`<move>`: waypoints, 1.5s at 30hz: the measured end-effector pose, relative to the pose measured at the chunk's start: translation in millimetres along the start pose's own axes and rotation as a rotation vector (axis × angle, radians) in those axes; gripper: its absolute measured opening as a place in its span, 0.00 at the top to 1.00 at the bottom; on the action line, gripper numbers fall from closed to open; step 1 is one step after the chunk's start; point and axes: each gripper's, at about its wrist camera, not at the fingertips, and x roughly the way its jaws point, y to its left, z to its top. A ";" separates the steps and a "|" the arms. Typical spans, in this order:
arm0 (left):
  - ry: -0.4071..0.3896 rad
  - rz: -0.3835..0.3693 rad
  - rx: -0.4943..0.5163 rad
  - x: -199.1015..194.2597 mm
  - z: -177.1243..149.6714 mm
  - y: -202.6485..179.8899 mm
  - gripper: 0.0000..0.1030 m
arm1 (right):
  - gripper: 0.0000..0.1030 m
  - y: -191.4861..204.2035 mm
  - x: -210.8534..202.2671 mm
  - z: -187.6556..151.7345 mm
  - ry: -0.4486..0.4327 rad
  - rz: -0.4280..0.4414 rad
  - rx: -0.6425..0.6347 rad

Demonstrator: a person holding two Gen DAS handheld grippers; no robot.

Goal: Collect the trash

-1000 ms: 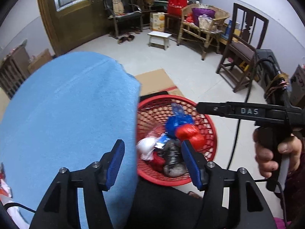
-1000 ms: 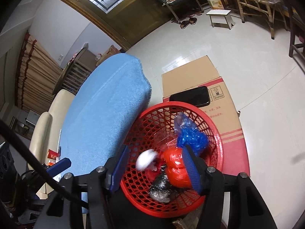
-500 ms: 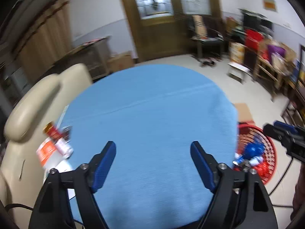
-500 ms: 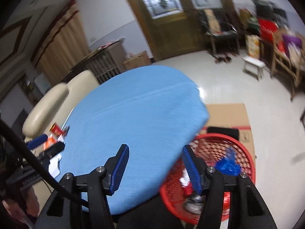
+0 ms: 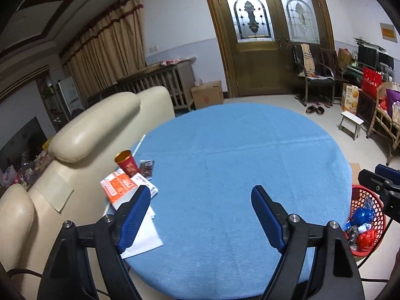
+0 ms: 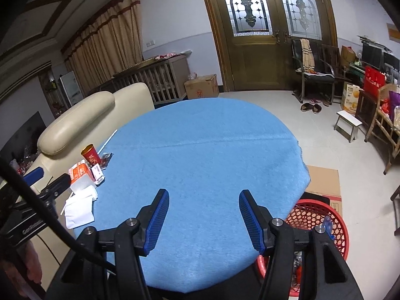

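A round table with a blue cloth (image 5: 237, 165) (image 6: 205, 160) lies in front of both grippers. My left gripper (image 5: 201, 216) is open and empty above its near edge. My right gripper (image 6: 203, 221) is open and empty too. A red mesh basket (image 5: 375, 247) (image 6: 335, 225) stands on the floor at the table's right, holding blue, red and grey trash. At the table's left edge sit a red paper cup (image 5: 126, 163) (image 6: 91, 157), an orange packet (image 5: 117, 186) (image 6: 78, 171), a small dark wrapper (image 5: 147, 167) and white paper (image 5: 143, 237) (image 6: 80, 207).
A cream sofa (image 5: 75, 145) stands left of the table. Flat cardboard (image 6: 325, 182) lies on the floor behind the basket. Chairs, a small white stool (image 5: 351, 122) and boxes stand by the far wall, next to a wooden door (image 5: 267, 45).
Both grippers have swung from over the red basket up and left to face the blue table. The basket now sits at the lower right of both views.
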 end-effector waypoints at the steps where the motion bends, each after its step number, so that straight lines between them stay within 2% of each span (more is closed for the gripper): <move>1: -0.005 0.004 0.000 -1.6 -0.9 2.9 0.18 | 0.40 4.3 0.4 0.2 0.002 0.001 -0.002; 16: 0.005 0.021 -0.070 -5.0 -15.5 42.6 0.18 | 0.40 53.8 7.6 -7.4 0.025 0.030 -0.060; 24: 0.011 0.016 -0.075 -9.9 -20.3 44.8 0.18 | 0.40 60.3 13.6 -14.6 0.044 0.030 -0.069; 33: 0.013 0.012 -0.080 -13.4 -20.8 44.7 0.18 | 0.40 65.8 6.5 -17.7 -0.005 -0.002 -0.105; 45: 0.007 0.015 -0.076 -18.3 -20.6 43.4 0.18 | 0.39 61.6 5.8 -16.6 -0.001 0.004 -0.088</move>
